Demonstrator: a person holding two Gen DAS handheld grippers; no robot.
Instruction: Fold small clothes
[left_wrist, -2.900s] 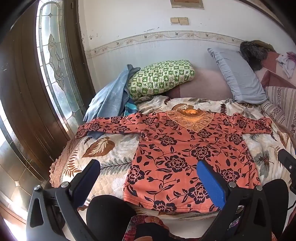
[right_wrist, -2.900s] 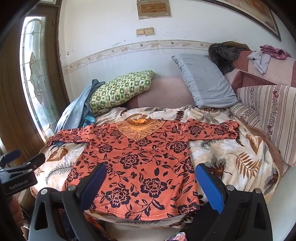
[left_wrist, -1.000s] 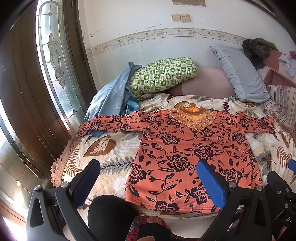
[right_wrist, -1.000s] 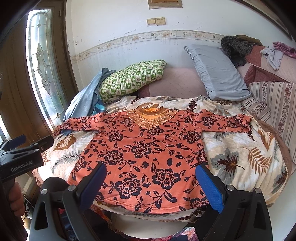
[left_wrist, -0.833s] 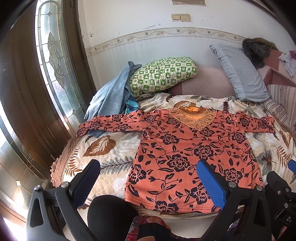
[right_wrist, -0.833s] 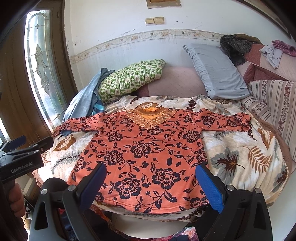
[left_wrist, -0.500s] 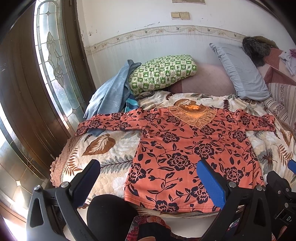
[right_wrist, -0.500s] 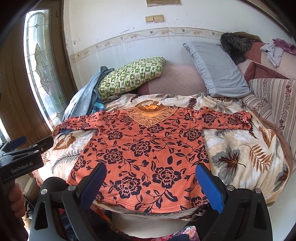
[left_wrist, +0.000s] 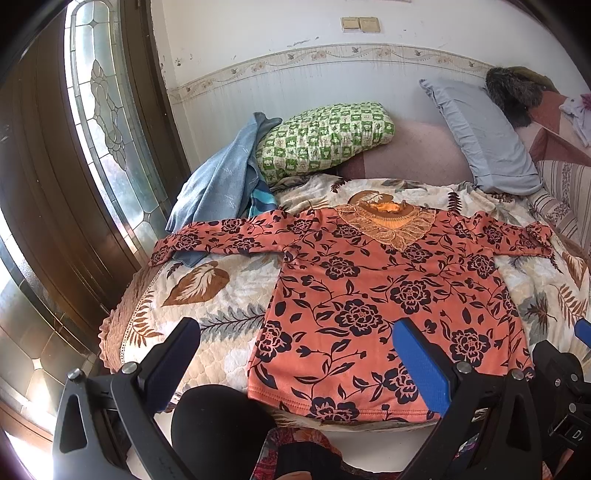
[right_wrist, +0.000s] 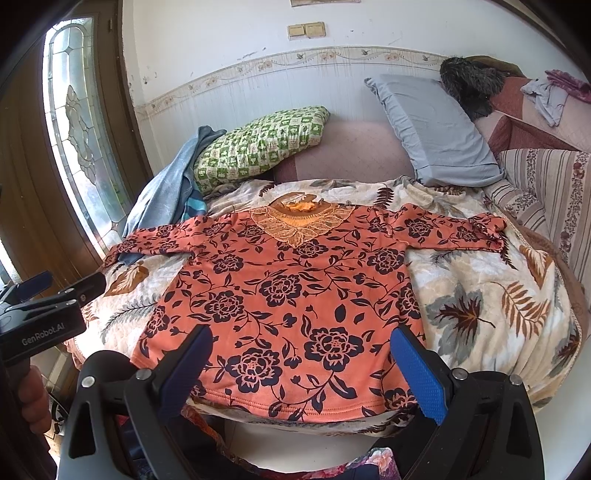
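Both wrist cameras look forward from the near edge of the bed (left_wrist: 192, 291), tilted slightly down toward the far wall (right_wrist: 229, 48). The left view sits nearer the window (left_wrist: 92, 110); the right view sits nearer the striped cushion (right_wrist: 546, 192). They share the spread orange floral top (left_wrist: 369, 295), the bedcover and the pillows.

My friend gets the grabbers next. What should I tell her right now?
Left gripper: jaws open, holding nothing, hovering near the hem.
Right gripper: jaws open, holding nothing, also at the hem side.
Shirt: orange with flowers, lying flat on the bed, both sleeves spread out, neck toward the pillows. The left sleeve's cuff lies on a blue cloth.
Done: the shirt is laid out.
Left: every fold. No fold shows yet. Folding the sleeves in first would probably work well.
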